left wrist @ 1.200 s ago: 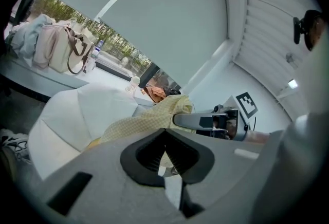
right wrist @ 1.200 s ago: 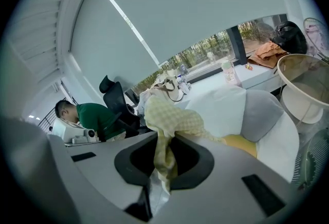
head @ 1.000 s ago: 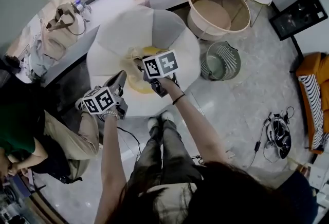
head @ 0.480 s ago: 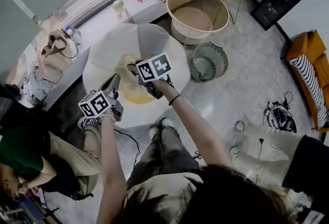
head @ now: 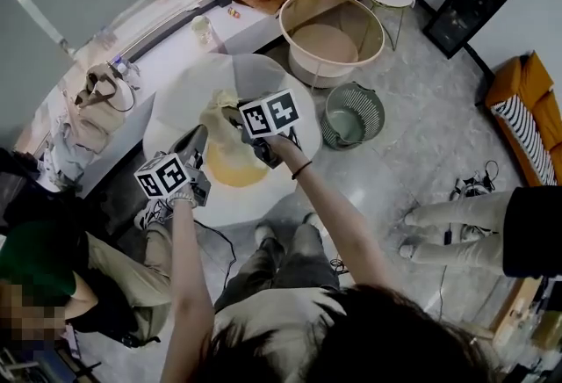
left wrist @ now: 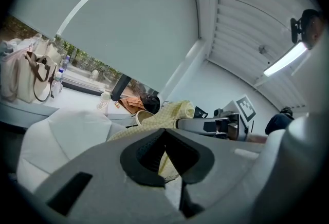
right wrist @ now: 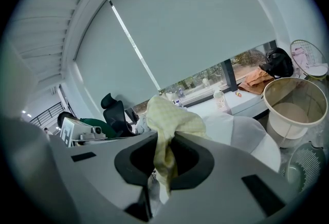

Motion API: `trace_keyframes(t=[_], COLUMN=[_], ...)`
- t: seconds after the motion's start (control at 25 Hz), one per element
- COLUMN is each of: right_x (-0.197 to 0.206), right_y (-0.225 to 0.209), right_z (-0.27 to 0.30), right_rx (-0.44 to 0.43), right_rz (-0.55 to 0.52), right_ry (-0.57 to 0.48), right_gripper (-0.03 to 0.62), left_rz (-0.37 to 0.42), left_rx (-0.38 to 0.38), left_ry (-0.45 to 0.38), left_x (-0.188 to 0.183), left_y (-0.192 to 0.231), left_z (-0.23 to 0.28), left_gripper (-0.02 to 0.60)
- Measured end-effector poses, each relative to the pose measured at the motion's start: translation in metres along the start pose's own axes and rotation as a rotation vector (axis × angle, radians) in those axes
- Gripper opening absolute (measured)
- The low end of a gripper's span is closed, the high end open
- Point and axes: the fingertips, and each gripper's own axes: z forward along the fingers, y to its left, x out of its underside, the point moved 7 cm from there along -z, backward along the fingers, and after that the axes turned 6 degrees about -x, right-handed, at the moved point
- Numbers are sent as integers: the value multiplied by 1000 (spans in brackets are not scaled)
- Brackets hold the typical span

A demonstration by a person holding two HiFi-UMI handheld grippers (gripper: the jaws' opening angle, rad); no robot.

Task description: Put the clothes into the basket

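- Right tool (right wrist: 164,155): it is clenched on a bunched fold of the yellow checked garment (right wrist: 172,117). Cloth is seen rising above the jaws and hanging below them.
- Left tool (left wrist: 164,140): the jaws are drawn together, and a strip of the same garment is seen pinched in the gap. From there the cloth runs across to the right tool.
- Garment position: it is held up between the two tools over the white round tabletop (head: 263,74). Whether its lower part touches the tabletop cannot be settled from the head view.
- Containers noted: a large cream basket (head: 303,10) stands beyond the tabletop, well apart from the garment. A smaller green wire basket (head: 376,109) stands on the floor beside it. The cream one is judged the likelier target, though the task does not say which.
- Step in hand (judged): lift and carry to the basket. Placement is not yet done.
- Method for a clean carry:
  - Both grips are to be kept firm, and the tools kept near each other so that the cloth is not stretched.
  - The garment is to be raised until the hanging tail clears the tabletop edge.
  - The bundle is to be brought over the rim and lowered inside before release.
- Risk: a trailing end may be caught on a rim or left draped outside.
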Motion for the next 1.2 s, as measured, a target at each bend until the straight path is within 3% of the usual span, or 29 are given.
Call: trace_keyframes(t=[0.24,0.56,1.2], right_x=[-16,-36,-52], right_y=[-2,-18,-88], right_z=[-19,-64,-168], right_rx=[-14,-8,70], right_rz=[-1,-85,-42], right_ry=[-24,-78,-159], right_gripper=[38,38,38], left_rz=[18,74,142], left_rx=[12,47,165], left_ry=[-23,-36,-10], left_x=[-13,-22,-18], left_y=[-24,-69,-169], left_z=[10,41,127], left_gripper=[11,11,11])
